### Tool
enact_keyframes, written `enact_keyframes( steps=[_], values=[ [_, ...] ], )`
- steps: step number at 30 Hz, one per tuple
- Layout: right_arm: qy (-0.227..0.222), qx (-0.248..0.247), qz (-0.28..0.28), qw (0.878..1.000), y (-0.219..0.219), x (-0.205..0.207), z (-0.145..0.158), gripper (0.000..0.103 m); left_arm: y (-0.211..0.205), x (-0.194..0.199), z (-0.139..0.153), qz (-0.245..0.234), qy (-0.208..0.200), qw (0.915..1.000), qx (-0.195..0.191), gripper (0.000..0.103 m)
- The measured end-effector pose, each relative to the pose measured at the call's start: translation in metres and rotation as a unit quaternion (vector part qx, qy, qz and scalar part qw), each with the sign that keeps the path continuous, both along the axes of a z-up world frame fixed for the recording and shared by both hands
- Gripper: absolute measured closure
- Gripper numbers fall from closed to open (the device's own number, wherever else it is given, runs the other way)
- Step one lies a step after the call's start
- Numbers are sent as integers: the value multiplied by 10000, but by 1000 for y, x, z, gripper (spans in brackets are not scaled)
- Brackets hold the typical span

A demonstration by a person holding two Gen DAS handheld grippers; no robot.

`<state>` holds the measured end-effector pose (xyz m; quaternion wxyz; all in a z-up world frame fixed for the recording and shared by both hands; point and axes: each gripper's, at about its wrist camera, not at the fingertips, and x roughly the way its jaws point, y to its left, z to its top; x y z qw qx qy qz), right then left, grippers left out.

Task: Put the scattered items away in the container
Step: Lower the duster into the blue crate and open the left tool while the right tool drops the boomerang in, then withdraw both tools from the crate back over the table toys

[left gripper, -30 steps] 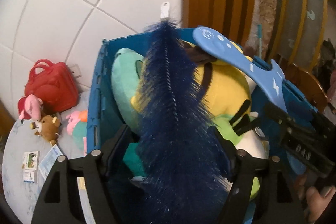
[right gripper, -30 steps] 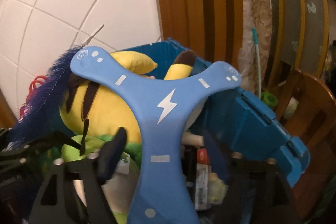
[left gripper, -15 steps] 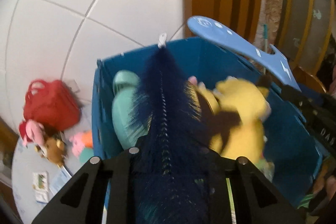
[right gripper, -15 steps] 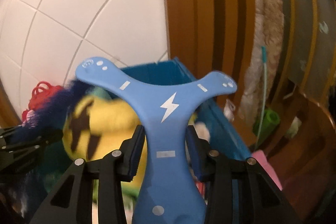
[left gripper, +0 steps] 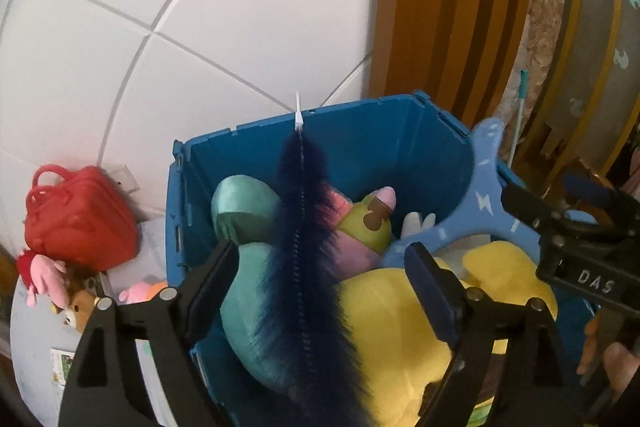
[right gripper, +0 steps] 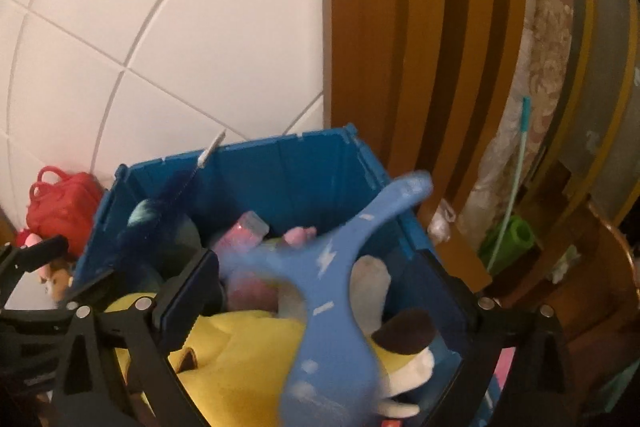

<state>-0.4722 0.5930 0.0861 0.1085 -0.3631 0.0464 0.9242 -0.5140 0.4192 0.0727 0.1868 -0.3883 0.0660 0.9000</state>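
Note:
A blue crate (left gripper: 360, 147) (right gripper: 280, 167) holds a yellow plush (left gripper: 400, 327) (right gripper: 248, 343), a teal plush (left gripper: 244, 211) and other toys. My left gripper (left gripper: 320, 279) is open above it; the dark blue bristle brush (left gripper: 304, 267) lies loose between the spread fingers, its white tip at the crate's far rim. My right gripper (right gripper: 320, 287) is open; the light blue three-armed boomerang (right gripper: 332, 307) (left gripper: 480, 203) is blurred and tilted between its fingers, over the yellow plush. The right gripper shows at the right of the left wrist view (left gripper: 576, 255).
A red handbag (left gripper: 76, 215) (right gripper: 60, 207) and small plush toys (left gripper: 52, 283) lie on the grey surface left of the crate, with some cards (left gripper: 60, 363). White tiled wall behind, wooden panels (left gripper: 440, 7) and a green roll (right gripper: 508, 239) to the right.
Both grippers have opened. The brush and the boomerang are released; the boomerang tips and drops toward the crate. Both cameras have pulled back and up from the crate.

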Motion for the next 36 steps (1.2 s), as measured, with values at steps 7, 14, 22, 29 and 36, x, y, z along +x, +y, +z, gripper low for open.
enact_keyframes(
  steps=[7,14,22,29,36],
  values=[
    [63,-33,-34,10000,-2,29,4,0,-8,24,4,-21,42,10000,-62,18],
    [289,-78,173,9994,-22,95,18,0,-33,95,24,-115,297,9994,100,18],
    [637,-267,336,9970,-52,171,11,0,-72,176,27,-171,562,9979,289,18],
    [760,-367,338,9959,-78,219,-3,0,-107,222,20,62,691,9972,280,18],
    [649,-369,412,9964,-99,231,-16,0,-131,242,2,446,703,9964,143,18]
  ],
)
